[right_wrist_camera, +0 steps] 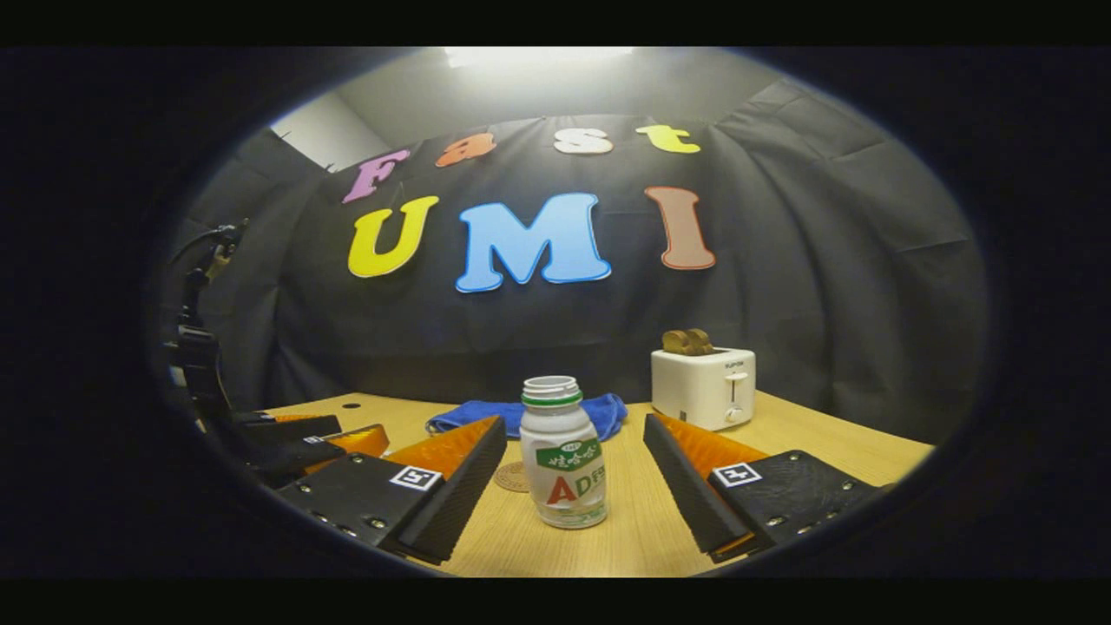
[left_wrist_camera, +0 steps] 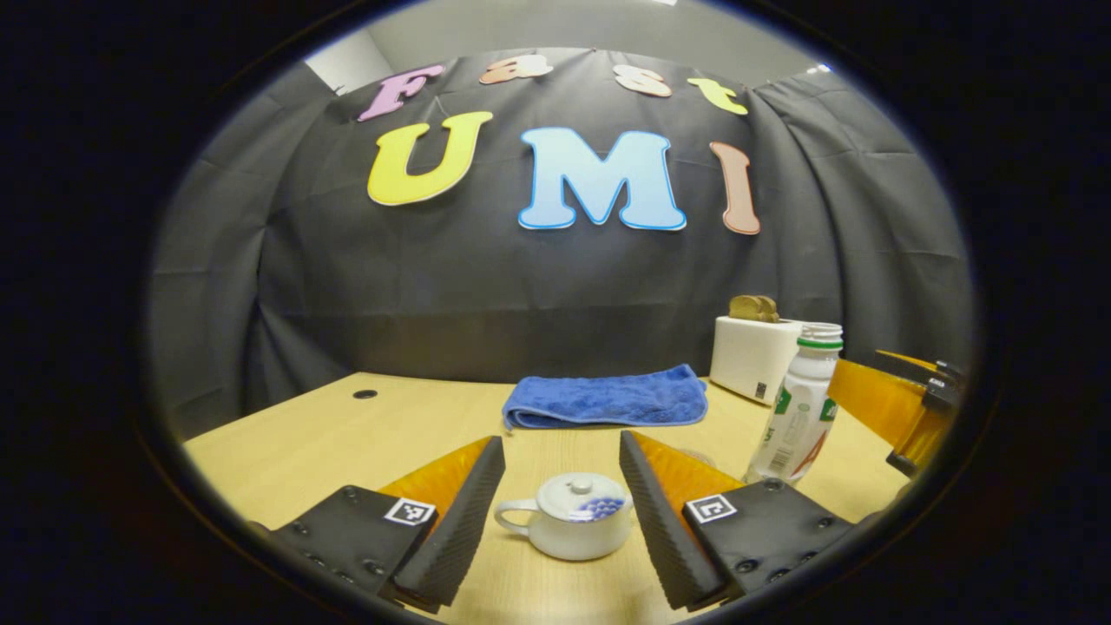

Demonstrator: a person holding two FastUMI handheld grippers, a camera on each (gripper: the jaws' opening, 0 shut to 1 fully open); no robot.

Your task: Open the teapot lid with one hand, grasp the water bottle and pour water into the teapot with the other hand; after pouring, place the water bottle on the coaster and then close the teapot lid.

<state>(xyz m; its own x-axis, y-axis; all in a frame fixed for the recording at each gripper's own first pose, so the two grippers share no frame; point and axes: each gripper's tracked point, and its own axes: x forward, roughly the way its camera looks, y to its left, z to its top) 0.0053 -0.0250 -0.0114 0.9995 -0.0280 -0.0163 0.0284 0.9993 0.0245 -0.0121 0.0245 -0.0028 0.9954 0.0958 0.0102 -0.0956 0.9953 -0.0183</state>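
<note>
Two grippers are in your hands, both spread wide and holding nothing; your left gripper frames the teapot, which sits on the table between the fingers without touching them, its lid on; your right gripper frames the water bottle, upright, uncapped and clear of both fingers; the coaster lies just behind the bottle; a blue towel and a toaster sit farther back.
</note>
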